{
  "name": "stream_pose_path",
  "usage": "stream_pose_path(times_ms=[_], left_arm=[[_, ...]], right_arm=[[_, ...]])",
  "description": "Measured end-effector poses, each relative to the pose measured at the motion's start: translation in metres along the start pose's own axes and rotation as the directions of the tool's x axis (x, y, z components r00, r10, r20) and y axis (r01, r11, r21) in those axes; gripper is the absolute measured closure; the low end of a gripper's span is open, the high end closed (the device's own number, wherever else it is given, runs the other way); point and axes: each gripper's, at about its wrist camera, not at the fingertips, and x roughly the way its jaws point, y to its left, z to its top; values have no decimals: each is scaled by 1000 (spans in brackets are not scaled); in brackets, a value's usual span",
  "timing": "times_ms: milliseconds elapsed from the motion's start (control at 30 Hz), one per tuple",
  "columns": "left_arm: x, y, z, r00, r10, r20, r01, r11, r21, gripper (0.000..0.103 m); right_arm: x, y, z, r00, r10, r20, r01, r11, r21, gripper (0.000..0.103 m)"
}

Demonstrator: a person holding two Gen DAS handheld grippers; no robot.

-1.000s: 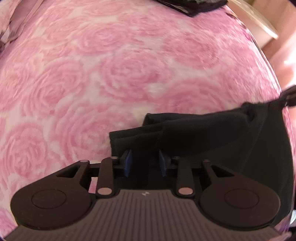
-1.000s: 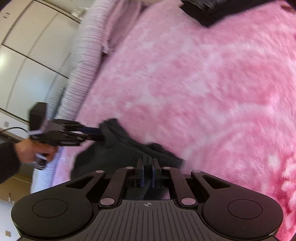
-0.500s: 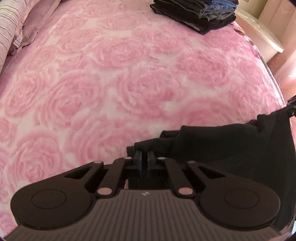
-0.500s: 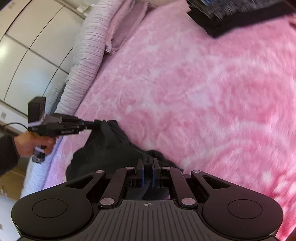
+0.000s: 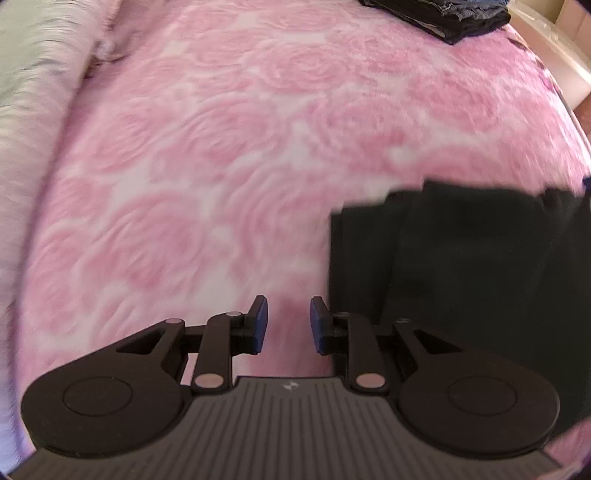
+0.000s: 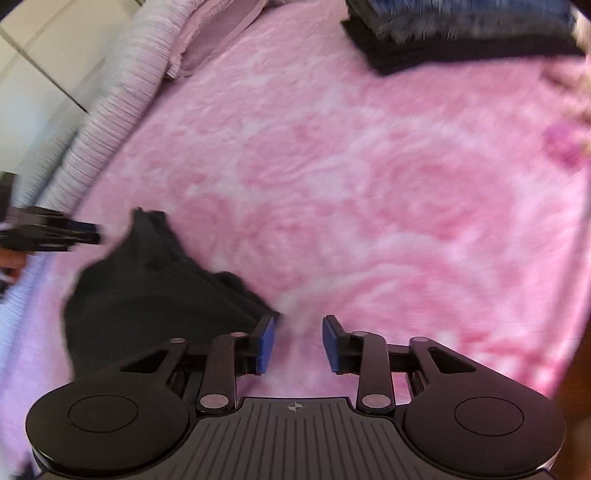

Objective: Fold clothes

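Observation:
A folded black garment (image 5: 461, 251) lies on the pink rose-patterned blanket (image 5: 258, 147). My left gripper (image 5: 289, 321) hovers just left of it, jaws opening, with only blanket between the blue pads. In the right wrist view the same garment (image 6: 155, 288) lies at lower left. My right gripper (image 6: 298, 341) sits beside its near corner, jaws opening, nothing between them. The left gripper (image 6: 79, 233) also shows at the far left of that view, clear of the cloth's peak.
A stack of folded dark and denim clothes (image 6: 461, 33) rests at the far end of the bed. A striped pillow or bolster (image 6: 122, 96) runs along the left side, with white cabinet doors (image 6: 40, 66) beyond. A beige surface (image 5: 554, 48) stands past the bed's right edge.
Both grippers were shut on the black garment half a second ago and have now let go. The left gripper has pulled away to the left and up; the right one lifted slightly.

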Motion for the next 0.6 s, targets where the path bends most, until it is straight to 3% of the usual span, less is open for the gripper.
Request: stream_pose_path(times_ms=[100, 200, 367, 500, 600], left_arm=[[-32, -19, -38, 999, 29, 14, -30, 998, 53, 76], [-52, -51, -79, 998, 45, 33, -50, 987, 156, 73], [-50, -106, -139, 998, 50, 41, -61, 926, 372, 71], [-27, -115, -153, 998, 34, 60, -53, 935, 351, 71], [-10, -113, -155, 999, 27, 27, -34, 952, 303, 71]], right_arm=[[-20, 35, -17, 999, 33, 5, -32, 993, -110, 69], [-28, 82, -49, 993, 113, -41, -120, 960, -255, 68], [-16, 149, -111, 961, 239, -141, -277, 865, -419, 68], [13, 155, -137, 958, 238, -158, -278, 902, -331, 68], [34, 135, -157, 968, 162, -193, -208, 947, -247, 68]])
